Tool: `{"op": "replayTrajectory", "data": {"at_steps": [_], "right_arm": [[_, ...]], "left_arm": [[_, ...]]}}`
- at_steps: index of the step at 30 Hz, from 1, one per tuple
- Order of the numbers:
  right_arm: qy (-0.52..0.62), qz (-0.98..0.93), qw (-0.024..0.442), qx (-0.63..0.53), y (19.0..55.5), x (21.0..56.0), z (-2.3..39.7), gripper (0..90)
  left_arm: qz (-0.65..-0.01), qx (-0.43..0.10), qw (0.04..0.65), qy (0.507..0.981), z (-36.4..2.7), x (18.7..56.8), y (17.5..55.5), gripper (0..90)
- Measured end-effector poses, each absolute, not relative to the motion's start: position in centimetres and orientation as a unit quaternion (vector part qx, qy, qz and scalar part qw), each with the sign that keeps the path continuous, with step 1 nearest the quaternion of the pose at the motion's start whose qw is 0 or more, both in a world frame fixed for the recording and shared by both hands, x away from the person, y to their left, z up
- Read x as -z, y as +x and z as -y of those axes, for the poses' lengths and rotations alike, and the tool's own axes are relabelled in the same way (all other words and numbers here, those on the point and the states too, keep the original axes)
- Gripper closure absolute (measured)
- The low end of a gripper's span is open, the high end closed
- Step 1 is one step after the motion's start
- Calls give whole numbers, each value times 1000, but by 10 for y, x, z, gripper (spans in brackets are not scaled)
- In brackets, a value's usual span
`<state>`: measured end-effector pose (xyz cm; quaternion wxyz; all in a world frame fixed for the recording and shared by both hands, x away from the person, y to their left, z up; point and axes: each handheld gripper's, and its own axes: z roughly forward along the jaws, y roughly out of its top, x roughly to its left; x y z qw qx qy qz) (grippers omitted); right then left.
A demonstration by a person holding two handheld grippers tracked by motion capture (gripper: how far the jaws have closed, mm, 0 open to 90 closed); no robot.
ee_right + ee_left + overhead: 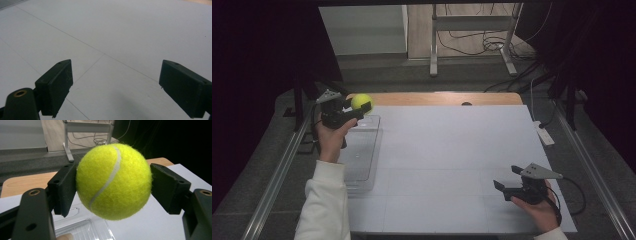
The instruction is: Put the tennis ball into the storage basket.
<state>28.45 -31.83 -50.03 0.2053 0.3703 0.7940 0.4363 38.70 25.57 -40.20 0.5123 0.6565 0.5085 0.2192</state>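
A yellow-green tennis ball (361,101) (113,181) is held in the air at the table's far left, with my left gripper (359,109) (113,190) shut on it, one black pad on each side. Under it lies a clear plastic tray (362,150) (82,228). My right gripper (507,177) (115,87) stands open near the front right of the white tabletop (452,150), with nothing between its fingers (56,85); bare white surface (112,37) lies ahead of it.
The clear tray runs along the table's left edge. A wooden strip (442,98) shows at the table's far edge. A white power strip (544,135) lies off the right side. A metal stand (472,35) and cables sit on the floor beyond.
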Motion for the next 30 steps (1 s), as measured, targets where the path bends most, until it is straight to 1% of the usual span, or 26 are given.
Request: {"op": "replayTrajectory", "data": {"at_steps": [10, 17, 30], "right_arm": [[370, -794, 206, -436, 284, 500, 318, 123], [371, -794, 206, -436, 285, 500, 318, 123], [371, -794, 206, -435, 284, 500, 318, 123]], "left_arm": [[-517, -228, 506, 652, -263, 404, 388, 266], [-533, -232, 492, 647, -273, 411, 392, 266], [-549, -238, 472, 648, -281, 418, 396, 266]]}}
